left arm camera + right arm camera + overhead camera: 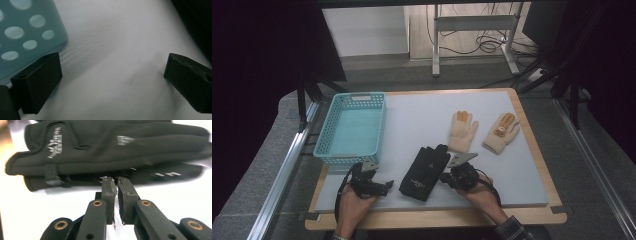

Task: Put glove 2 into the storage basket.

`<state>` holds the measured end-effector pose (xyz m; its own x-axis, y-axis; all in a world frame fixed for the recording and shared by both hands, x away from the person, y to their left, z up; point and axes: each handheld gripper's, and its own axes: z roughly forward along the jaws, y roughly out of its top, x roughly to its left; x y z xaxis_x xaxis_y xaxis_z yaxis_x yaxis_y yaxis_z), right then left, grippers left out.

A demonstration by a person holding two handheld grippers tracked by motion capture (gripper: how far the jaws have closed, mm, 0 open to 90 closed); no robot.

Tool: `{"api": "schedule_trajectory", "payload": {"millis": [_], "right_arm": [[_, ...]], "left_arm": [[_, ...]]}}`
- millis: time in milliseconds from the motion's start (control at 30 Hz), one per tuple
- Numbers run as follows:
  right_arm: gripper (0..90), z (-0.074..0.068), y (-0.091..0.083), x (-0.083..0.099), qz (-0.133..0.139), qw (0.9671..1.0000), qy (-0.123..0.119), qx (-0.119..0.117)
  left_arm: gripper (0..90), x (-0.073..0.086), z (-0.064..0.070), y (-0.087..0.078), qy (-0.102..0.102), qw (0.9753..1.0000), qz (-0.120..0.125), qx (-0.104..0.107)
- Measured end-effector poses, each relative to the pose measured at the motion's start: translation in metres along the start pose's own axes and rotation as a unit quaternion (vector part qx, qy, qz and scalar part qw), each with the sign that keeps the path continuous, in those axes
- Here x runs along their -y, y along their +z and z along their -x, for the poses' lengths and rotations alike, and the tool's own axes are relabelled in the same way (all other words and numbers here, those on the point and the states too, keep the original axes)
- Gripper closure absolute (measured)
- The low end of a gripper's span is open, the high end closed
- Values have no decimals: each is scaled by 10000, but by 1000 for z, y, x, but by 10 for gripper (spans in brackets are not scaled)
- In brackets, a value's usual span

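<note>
Right gripper (115, 180) pinched nearly shut at edge of black gloves (424, 172), lower centre; left gripper (112, 75) spread wide beside basket (351, 127). Risk of snagging only one layer, dropping the other.

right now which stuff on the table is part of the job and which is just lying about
In the job:
- black gloves, stacked, at the tips of the right hand-held gripper, whose jaws are nearly shut with nothing between them
- left hand-held gripper, open over bare mat beside the blue basket

Probably lying about for now:
- two cream gloves, flat at the far right
</note>
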<state>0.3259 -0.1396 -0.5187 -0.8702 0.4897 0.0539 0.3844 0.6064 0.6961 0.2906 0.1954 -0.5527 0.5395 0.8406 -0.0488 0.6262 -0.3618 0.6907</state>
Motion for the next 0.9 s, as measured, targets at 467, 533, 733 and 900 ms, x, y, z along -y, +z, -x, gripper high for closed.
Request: {"api": "schedule_trajectory", "payload": {"millis": [467,533,733,900], "right_arm": [[482,58,-61,45,314,9917,850,912],[415,66,-66,55,305,9877,956,1202],[287,78,-71,74,347,9794,1208,1578],[216,80,-68,79,293,9789,1088,1703]], "left_arm": [[14,1,0,0,-18,10000,17,17],[15,1,0,0,-18,10000,16,14],[13,1,0,0,-19,10000,16,22],[14,1,0,0,-13,10000,17,16]]}}
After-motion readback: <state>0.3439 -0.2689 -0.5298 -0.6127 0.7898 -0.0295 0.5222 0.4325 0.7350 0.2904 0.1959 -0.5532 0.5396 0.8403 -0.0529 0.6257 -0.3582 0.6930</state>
